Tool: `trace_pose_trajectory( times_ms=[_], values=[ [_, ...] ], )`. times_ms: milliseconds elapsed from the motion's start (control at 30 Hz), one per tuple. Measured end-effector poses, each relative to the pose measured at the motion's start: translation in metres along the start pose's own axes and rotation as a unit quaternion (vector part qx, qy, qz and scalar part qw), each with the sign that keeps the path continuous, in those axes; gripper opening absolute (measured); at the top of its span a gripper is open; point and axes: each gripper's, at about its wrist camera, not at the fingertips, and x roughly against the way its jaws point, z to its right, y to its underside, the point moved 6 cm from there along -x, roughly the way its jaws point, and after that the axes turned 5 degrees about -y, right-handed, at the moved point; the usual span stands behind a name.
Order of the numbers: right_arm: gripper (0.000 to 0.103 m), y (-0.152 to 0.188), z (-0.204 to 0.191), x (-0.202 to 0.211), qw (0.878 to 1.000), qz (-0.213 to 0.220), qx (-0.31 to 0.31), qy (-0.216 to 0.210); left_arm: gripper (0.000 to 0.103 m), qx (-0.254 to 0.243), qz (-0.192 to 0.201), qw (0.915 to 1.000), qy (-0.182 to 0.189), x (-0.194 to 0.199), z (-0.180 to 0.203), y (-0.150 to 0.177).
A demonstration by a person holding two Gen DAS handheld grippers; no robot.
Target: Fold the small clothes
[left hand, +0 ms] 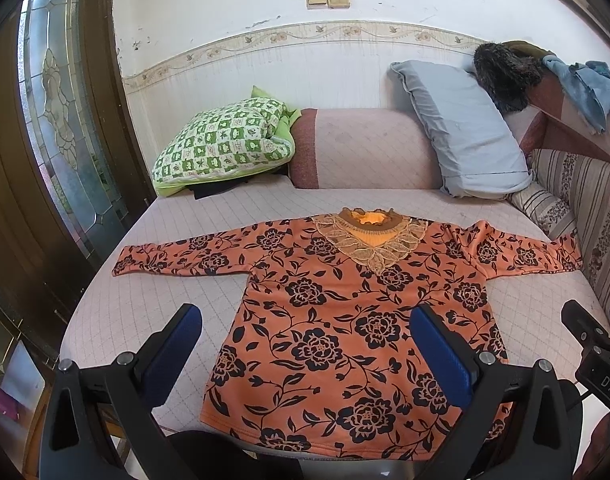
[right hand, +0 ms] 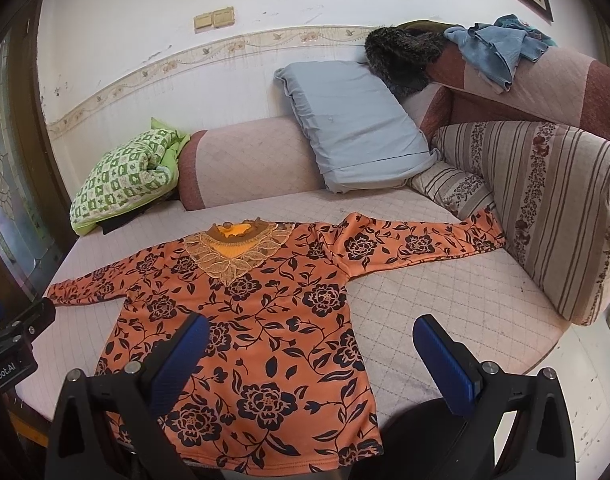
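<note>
**Orange floral top laid flat, both claws poised at the hem**

The orange floral top lies face up on the quilted sofa seat, collar away from the person, hem nearest, sleeves spread to either side; its long axis runs straight ahead of the claws. The left claw hovers spread wide over the hem's left half, empty. The right claw likewise stands parted and empty, straddling the hem's right edge. Each sleeve lies forward and outboard of the claw on its own side, so either could start.
</note>
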Motion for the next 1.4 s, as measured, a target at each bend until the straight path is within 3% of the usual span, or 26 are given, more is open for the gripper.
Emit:
trace_pose_trajectory(
  times_ms=[1400],
  values=[
    [0.103,0.007,-0.001,-0.021,1.0,-0.03,0.001,-0.006,0.103,-0.018,-0.02,0.9997,-0.001,-0.016,0.012,0.004]
  ],
)
